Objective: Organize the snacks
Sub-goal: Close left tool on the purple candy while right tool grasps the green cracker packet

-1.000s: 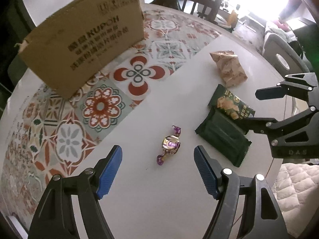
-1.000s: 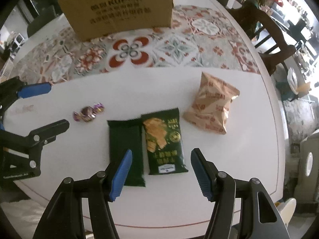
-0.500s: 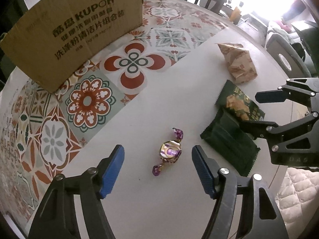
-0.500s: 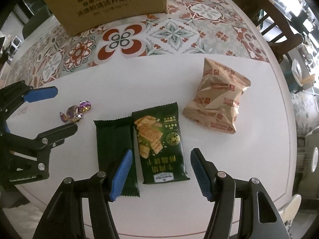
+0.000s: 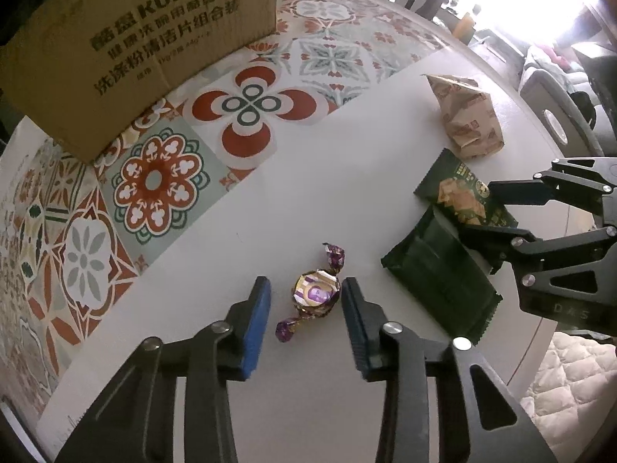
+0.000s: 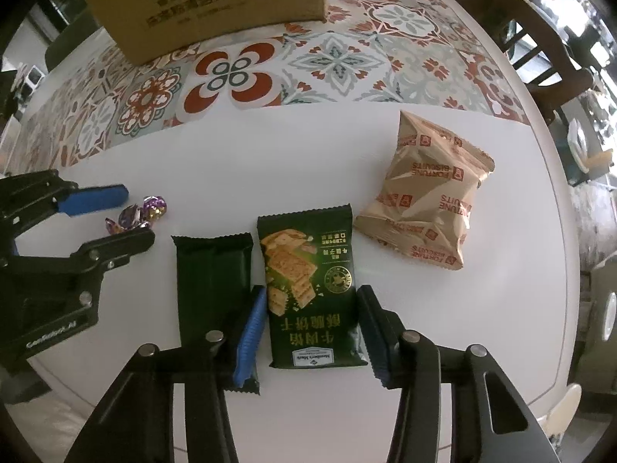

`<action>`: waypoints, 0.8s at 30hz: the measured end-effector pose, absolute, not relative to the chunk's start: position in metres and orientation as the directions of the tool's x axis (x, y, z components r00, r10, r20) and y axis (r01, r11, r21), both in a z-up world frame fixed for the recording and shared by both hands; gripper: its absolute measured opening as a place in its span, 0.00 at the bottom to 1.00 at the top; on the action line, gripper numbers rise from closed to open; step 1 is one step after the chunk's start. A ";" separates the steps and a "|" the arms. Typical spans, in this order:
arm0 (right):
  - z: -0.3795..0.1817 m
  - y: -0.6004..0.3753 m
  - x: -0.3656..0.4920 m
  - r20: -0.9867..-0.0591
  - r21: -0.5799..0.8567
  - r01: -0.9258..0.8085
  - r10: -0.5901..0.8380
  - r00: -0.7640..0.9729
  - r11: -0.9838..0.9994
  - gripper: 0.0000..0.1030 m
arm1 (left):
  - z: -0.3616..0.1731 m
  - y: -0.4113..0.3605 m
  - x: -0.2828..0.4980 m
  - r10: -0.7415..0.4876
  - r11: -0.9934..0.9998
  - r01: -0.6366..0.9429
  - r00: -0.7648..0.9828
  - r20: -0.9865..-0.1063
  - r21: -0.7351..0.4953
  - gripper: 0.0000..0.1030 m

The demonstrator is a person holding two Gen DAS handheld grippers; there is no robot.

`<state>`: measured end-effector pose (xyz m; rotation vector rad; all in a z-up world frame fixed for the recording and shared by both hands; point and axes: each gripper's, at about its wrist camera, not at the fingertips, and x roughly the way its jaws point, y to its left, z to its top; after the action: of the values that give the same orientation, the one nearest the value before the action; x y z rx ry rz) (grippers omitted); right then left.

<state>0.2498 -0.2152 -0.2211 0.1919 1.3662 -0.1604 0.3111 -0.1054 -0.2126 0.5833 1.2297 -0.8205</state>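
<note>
A purple and gold wrapped candy [image 5: 316,295] lies on the white table [image 5: 308,200], between the fingers of my left gripper [image 5: 305,282]. Its jaws are closing: the right pad meets the wrapper and the left pad stands a little off. My right gripper [image 6: 313,293] straddles the green cracker packet [image 6: 308,270]. Its jaws are closing too, and the blue pads [image 6: 250,332] sit right at the packet's long edges without squeezing it. A plain dark green packet [image 6: 212,281] lies just left of that packet, partly under the right gripper's left finger.
A tan fortune biscuit bag [image 6: 428,200] lies to the right of the green packets. An open cardboard box [image 5: 135,46] stands at the back on a patterned mat [image 5: 154,181]. Dark chairs [image 6: 540,38] stand past the round table's far right edge.
Both grippers have come down closer to the table. The left jaws have narrowed sharply around the candy, and the right jaws have narrowed around the green cracker packet.
</note>
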 end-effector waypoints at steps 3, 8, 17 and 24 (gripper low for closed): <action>-0.221 -0.215 0.251 -0.979 0.046 0.227 -0.001 0.202 0.973 0.45 | -0.212 -0.104 0.310 -0.231 0.598 0.800 0.121 -0.965 -0.043 0.24; -0.220 -0.216 0.247 -0.978 0.048 0.220 0.001 0.209 0.974 0.45 | -0.210 -0.104 0.307 -0.231 0.614 0.788 0.131 -0.964 -0.040 0.24; -0.201 -0.219 0.240 -0.966 0.064 0.208 0.008 0.259 0.976 0.45 | -0.184 -0.101 0.302 -0.272 0.663 0.747 0.175 -0.946 -0.052 0.24; -0.172 -0.221 0.238 -0.944 0.070 0.185 0.005 0.329 0.980 0.45 | -0.161 -0.098 0.299 -0.293 0.700 0.713 0.226 -0.929 -0.047 0.24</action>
<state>0.2383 -0.2206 -0.1719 0.1767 1.2312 -0.1186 0.2992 -0.0984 -0.1609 0.4354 1.1462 -0.7236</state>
